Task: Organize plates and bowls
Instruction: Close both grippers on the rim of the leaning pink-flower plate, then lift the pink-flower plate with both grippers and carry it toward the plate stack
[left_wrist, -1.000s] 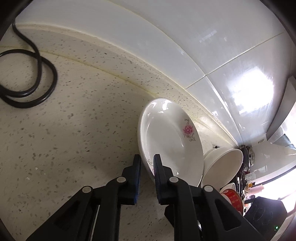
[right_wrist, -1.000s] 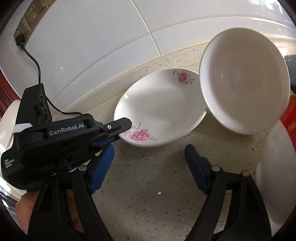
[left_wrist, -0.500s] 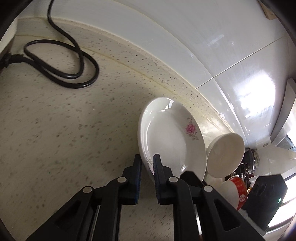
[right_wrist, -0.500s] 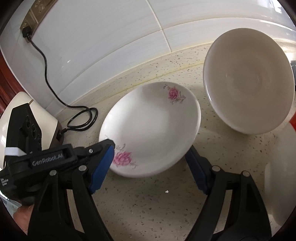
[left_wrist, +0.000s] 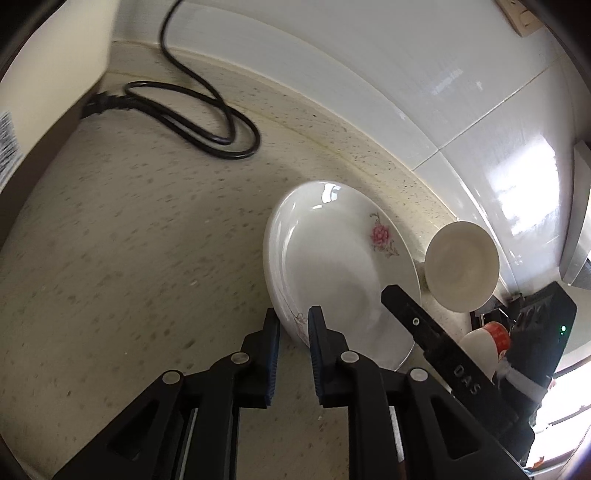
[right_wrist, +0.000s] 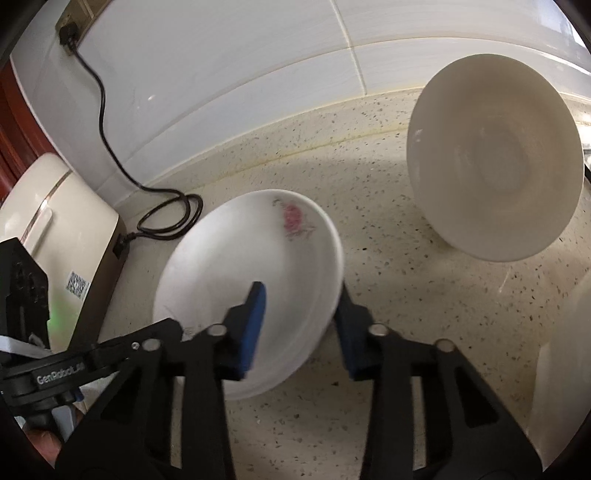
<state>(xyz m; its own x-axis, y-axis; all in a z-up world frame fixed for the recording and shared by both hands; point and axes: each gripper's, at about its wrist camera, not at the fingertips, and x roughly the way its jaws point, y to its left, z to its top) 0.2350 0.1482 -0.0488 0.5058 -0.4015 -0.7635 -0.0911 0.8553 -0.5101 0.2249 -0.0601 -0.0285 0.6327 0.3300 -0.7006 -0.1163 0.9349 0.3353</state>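
Observation:
A white plate with pink roses (left_wrist: 332, 266) is held tilted above the speckled counter. My left gripper (left_wrist: 293, 328) is shut on its near rim. In the right wrist view the same plate (right_wrist: 236, 266) sits between the jaws of my right gripper (right_wrist: 301, 317): one blue pad lies over the plate's inside, the other behind its right rim, with a gap still showing. A plain white bowl (right_wrist: 495, 158) rests tilted on the counter near the wall, also seen in the left wrist view (left_wrist: 461, 266).
A black power cord (left_wrist: 199, 118) loops on the counter by the tiled wall. A cream appliance (right_wrist: 51, 221) stands at the left. Another white dish (right_wrist: 561, 387) is at the right edge; a red-banded cup (left_wrist: 495, 332) sits past the bowl.
The left gripper has carried the plate left, away from the bowl. The right gripper has moved in over the plate's other rim and its jaws have narrowed.

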